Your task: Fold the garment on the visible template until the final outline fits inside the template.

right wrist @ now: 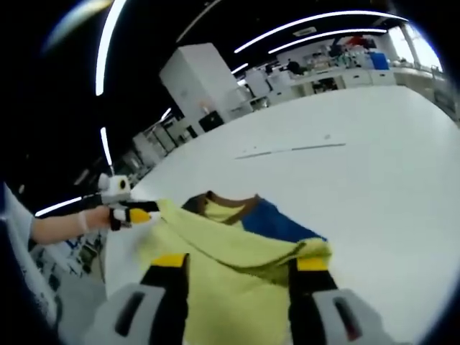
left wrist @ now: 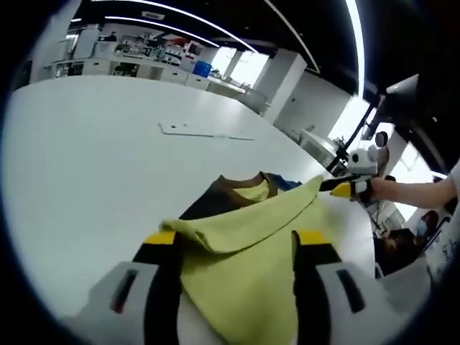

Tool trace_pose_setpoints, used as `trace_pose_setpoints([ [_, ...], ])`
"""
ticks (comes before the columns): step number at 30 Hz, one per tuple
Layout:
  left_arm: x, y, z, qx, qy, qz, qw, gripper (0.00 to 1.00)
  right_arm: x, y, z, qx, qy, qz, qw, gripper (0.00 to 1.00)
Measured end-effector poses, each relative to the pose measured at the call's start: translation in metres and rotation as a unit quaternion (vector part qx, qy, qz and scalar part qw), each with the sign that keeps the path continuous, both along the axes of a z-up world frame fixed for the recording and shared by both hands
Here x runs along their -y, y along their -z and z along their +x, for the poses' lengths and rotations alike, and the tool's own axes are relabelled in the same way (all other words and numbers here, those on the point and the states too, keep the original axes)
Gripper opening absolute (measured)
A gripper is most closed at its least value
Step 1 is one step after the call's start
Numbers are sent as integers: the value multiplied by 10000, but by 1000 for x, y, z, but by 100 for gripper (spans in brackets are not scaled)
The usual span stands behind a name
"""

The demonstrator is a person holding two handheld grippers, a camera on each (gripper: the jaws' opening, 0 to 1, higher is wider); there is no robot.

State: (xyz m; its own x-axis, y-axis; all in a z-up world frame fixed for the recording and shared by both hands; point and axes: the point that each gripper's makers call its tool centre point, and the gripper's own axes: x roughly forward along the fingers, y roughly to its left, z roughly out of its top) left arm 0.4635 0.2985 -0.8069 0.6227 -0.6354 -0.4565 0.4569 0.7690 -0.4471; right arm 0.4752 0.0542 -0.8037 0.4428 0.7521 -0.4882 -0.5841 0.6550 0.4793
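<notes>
Garment (left wrist: 251, 244), yellow with brown collar, lies on the white table (left wrist: 86, 180) at six o'clock, clamped at its near edge by our left gripper (left wrist: 233, 248) and right gripper (right wrist: 237, 269); we should carry both corners forward evenly toward twelve o'clock.

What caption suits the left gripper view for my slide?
Both grippers, left and right, lift a yellow garment above a white table.

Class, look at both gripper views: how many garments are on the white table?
1: a yellow garment with brown collar and blue part, on the white table, held between the left gripper and right gripper. Others may be hidden underneath.
</notes>
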Motion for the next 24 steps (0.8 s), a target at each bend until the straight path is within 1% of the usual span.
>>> trace_pose_setpoints([
  [3,-1,3,0,-64,-71,29,10000,60,2,6,9,-16,87,-109,9999,56],
  [4,-1,4,1,-58,-87,30,9999,60,2,6,10,23,71,-133,9999,56],
  [7,-6,8,8,-94,-242,-11,9997,63,3,11,13,-25,104,-181,9998,57],
  [9,-6,7,10,-90,-279,-75,9995,63,5,14,17,-4,141,-219,9997,57],
  [13,-7,8,12,-73,-345,-36,9994,66,6,13,18,-13,201,-234,9995,59],
  [17,-8,9,14,-82,-369,-28,9993,67,8,16,22,-16,251,-262,9993,60],
  [20,-8,9,16,-71,-399,-23,9992,68,12,18,25,30,338,-346,9988,64],
  [21,-8,9,17,-64,-407,-20,9991,69,13,18,26,23,351,-346,9988,64],
  [22,-10,10,19,-53,-463,28,9989,72,13,18,26,7,344,-331,9989,64],
  [24,-13,11,23,-47,-490,11,9988,77,13,16,26,-10,355,-307,9989,64],
])
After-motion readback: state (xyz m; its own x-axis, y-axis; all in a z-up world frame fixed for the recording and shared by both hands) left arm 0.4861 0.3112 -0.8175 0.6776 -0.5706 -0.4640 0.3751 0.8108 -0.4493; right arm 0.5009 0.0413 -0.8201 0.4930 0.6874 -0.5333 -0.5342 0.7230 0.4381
